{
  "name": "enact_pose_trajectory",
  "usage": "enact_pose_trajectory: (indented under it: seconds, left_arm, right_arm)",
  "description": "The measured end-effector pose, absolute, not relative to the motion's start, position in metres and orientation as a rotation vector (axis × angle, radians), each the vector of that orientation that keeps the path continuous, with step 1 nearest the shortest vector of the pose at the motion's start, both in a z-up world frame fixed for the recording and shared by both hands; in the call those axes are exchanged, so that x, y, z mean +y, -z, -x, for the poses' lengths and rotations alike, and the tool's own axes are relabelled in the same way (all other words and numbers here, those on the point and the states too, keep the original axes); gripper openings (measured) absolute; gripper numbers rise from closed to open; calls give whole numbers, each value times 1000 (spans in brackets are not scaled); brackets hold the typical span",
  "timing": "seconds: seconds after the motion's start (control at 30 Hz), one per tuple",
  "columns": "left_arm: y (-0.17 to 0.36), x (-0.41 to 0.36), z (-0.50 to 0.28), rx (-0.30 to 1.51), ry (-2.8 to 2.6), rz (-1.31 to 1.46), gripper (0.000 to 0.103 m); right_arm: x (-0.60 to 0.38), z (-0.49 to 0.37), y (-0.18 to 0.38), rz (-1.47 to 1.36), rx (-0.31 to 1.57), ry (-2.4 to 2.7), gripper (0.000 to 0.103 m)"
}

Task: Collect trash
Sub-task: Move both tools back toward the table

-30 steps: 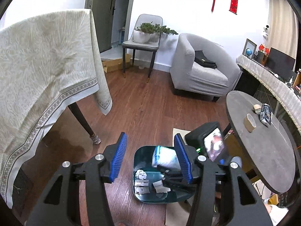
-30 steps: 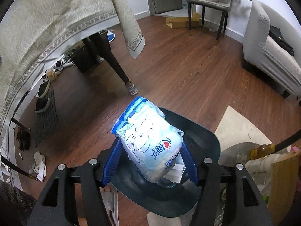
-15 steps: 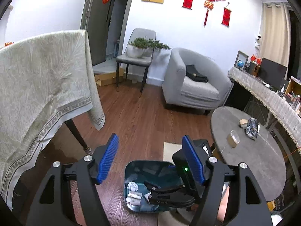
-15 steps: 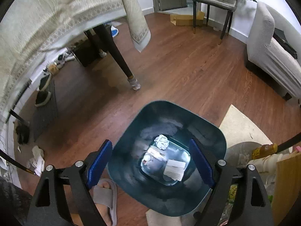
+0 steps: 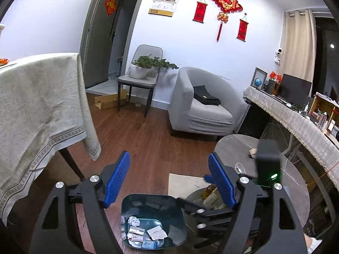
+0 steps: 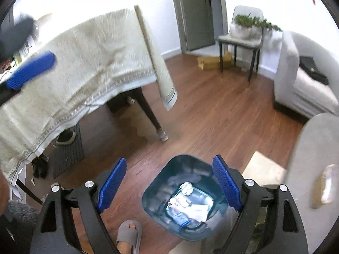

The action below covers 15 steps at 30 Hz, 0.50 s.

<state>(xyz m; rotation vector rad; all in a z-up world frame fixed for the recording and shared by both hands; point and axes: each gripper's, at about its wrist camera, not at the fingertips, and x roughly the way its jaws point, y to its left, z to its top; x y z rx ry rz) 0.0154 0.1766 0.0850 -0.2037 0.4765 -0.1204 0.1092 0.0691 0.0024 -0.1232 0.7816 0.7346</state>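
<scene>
Both tongs, left [image 5: 169, 180] and right [image 6: 169, 187], gaping, empty | above bin [image 6: 156, 187] | paper scraps [image 6: 186, 187] inside: light, crushable, pinch mid-wad

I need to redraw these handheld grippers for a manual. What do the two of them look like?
Both match. The left gripper and right gripper have matte black angular frames with triangular cut-outs and round silver bolt heads. Their fingers carry bright blue ribbed pads. In the left view, the right gripper's black camera box shows a small green light. No cables or sleeves show.
</scene>
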Motion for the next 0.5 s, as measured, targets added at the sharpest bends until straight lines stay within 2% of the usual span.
enact_pose_trajectory:
  seconds: [0.5]
  left_arm:
    - [-79, 89, -46, 504, 226, 95, 81]
  right_arm:
    - [-45, -114, -38, 62, 699, -553, 84]
